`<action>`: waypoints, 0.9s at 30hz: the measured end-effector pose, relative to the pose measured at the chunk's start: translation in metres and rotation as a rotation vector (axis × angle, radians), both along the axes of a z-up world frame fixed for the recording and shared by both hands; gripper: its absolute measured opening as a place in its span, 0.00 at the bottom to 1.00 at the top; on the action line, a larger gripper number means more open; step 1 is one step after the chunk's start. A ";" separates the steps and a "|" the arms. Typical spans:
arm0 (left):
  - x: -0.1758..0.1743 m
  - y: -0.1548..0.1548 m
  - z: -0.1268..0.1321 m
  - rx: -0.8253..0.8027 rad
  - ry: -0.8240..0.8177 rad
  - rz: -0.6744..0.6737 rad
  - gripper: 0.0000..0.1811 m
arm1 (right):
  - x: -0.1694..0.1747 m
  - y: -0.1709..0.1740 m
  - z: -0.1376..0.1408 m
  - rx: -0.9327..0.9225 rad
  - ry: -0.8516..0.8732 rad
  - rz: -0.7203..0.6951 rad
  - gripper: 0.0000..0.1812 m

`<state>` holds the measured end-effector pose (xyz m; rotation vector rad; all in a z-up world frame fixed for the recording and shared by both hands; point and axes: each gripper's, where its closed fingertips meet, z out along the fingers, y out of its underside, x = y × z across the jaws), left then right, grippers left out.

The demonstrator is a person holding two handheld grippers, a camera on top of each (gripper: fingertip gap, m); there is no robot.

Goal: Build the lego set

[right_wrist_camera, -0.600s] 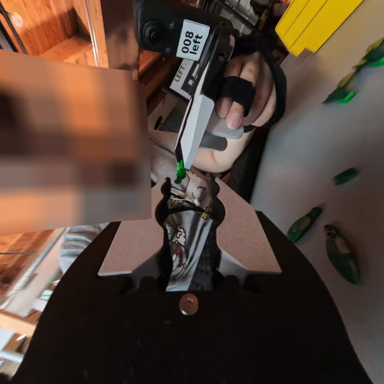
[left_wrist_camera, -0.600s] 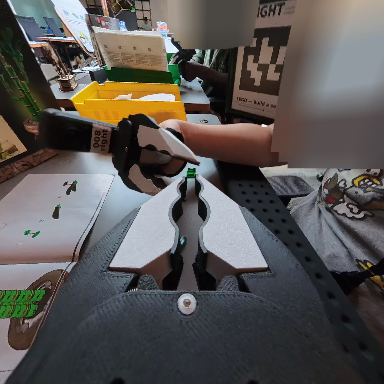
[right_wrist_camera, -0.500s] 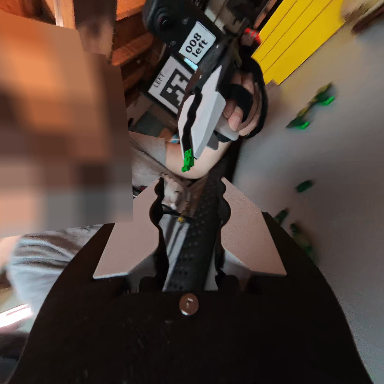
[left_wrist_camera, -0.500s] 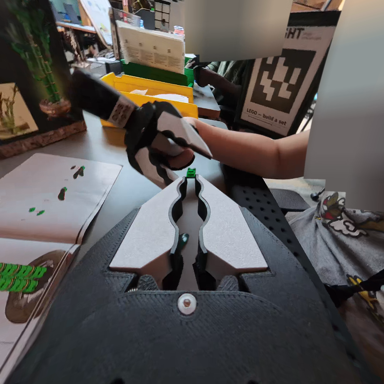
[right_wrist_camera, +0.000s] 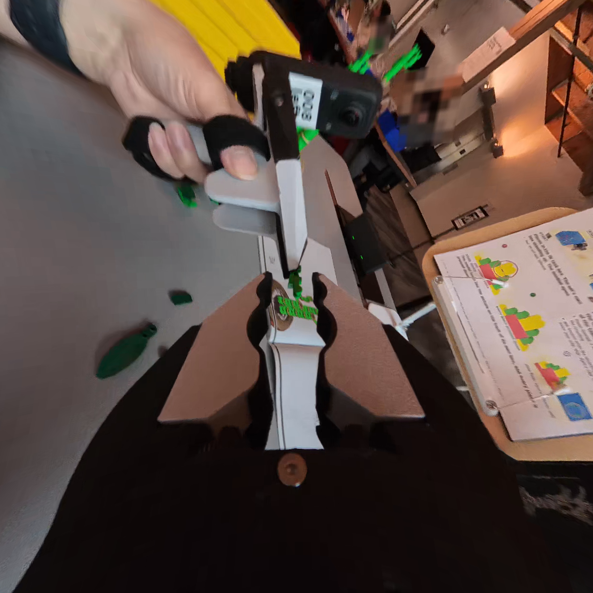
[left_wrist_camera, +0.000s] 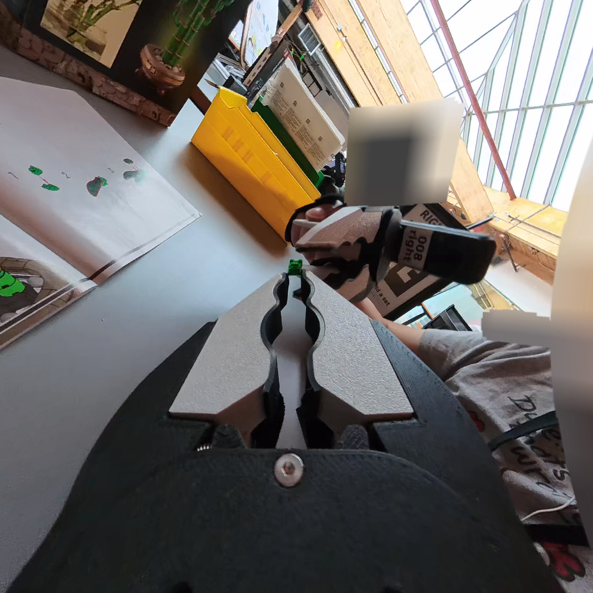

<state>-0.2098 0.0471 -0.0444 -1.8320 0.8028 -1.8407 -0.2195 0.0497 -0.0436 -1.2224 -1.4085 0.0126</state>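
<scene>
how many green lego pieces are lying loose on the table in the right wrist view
3: a large leaf nearest the camera, a small dark piece beyond it, a bright one beside the hand. The hand may hide more.

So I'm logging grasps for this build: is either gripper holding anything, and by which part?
The left gripper pinches a small bright green piece by its lower end at the fingertips. The right gripper is open, holding nothing.
</scene>
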 end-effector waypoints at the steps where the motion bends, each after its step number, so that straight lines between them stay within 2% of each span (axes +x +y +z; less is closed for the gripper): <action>1: 0.000 0.002 -0.003 0.004 0.019 0.011 0.03 | -0.001 0.003 -0.006 0.016 -0.043 -0.024 0.10; 8: 0.002 0.005 -0.011 0.027 0.065 0.040 0.03 | -0.002 0.014 -0.016 -0.013 -0.081 -0.110 0.07; 19: -0.002 0.011 -0.012 0.065 0.089 0.078 0.03 | 0.002 0.018 -0.017 0.039 -0.131 -0.144 0.04; 27: 0.000 0.008 -0.016 0.112 0.130 0.063 0.03 | 0.004 0.015 -0.021 0.048 -0.180 -0.119 0.03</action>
